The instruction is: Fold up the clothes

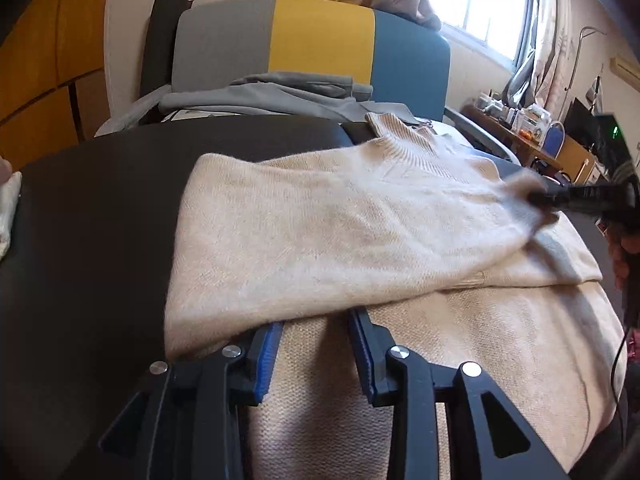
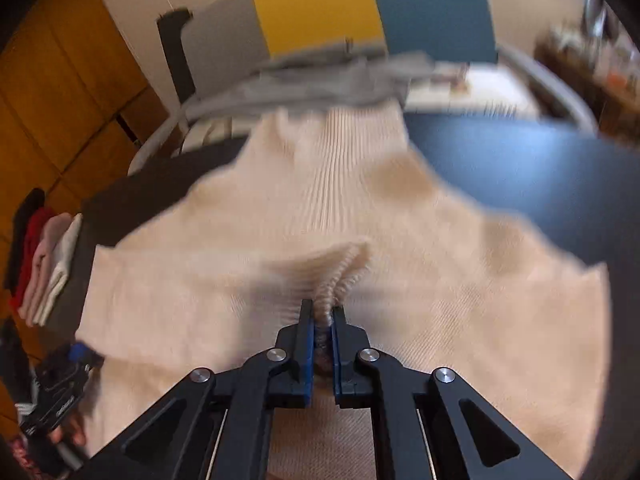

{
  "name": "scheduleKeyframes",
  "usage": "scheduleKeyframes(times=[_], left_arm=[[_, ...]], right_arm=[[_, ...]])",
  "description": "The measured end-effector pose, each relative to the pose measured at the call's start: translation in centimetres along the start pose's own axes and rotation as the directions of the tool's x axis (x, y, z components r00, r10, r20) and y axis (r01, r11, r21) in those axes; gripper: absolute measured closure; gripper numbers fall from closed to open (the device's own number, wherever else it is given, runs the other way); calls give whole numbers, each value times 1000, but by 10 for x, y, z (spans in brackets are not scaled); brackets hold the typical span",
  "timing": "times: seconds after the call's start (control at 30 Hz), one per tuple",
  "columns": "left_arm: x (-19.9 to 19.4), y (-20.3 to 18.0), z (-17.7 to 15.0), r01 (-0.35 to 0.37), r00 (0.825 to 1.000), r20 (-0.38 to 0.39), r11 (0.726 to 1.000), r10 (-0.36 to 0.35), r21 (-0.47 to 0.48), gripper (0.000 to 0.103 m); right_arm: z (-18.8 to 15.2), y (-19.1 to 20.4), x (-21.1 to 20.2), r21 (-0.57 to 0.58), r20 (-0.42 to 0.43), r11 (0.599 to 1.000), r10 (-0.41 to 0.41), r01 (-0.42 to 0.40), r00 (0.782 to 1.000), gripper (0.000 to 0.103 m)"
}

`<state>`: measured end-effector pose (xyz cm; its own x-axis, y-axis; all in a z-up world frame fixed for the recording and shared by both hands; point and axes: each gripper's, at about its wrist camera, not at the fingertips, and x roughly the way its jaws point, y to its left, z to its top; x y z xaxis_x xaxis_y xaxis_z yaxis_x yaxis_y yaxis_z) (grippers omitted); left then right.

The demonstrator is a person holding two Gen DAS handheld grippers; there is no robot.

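Observation:
A cream knit sweater [image 1: 320,232] lies on a dark table [image 1: 88,216], its ribbed collar at the far end. A sleeve is folded across the body. My left gripper [image 1: 316,320] is open at the near edge of the folded sleeve, its tips under the fold and holding nothing. My right gripper [image 2: 322,312] is shut on the sleeve's ribbed cuff [image 2: 340,272] over the middle of the sweater [image 2: 440,300]. In the left wrist view the right gripper [image 1: 536,196] shows at the right, blurred, with the cuff in it.
A grey garment [image 1: 272,96] lies on a grey, yellow and blue chair [image 1: 320,36] beyond the table. A stack of folded clothes [image 2: 44,264] sits at the table's left end. A cluttered desk [image 1: 532,132] stands at the right.

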<state>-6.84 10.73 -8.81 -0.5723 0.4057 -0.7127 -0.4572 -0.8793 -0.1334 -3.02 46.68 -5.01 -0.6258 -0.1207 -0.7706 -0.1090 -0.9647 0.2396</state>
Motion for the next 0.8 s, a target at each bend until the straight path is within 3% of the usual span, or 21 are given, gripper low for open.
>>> scheduleKeyframes(times=[0.1,0.23,0.37,0.47,0.6,0.7,0.8], left_arm=[[-1,2,-3,5,1000,7,1000,-5,-8,70],[-7,12,-6,36,999,3,999,-36,-25,69],[-22,25,-14,64,998,-10,998,-64,-15,70],[-41,30,-22,28,999,-18,999,-28,20,69],[-56,33,0,20,995,95,999,-17,-30,69],[-30,21,32,13,996,83,1000,-12,-12,69],[13,7,54,-76,997,12,996,76,49,69]], right_arm=[[10,-9,-16,20,76,999,-51,49,996,96],[-3,-29,7,83,-3,995,-57,57,998,96],[-19,-36,12,98,54,994,-50,45,997,96],[-29,-42,14,121,91,992,-37,26,995,96],[-33,-52,16,177,110,984,-4,-16,994,97],[-31,-50,17,179,113,984,-9,-11,994,97],[-28,-44,16,166,113,986,-52,33,992,97]])
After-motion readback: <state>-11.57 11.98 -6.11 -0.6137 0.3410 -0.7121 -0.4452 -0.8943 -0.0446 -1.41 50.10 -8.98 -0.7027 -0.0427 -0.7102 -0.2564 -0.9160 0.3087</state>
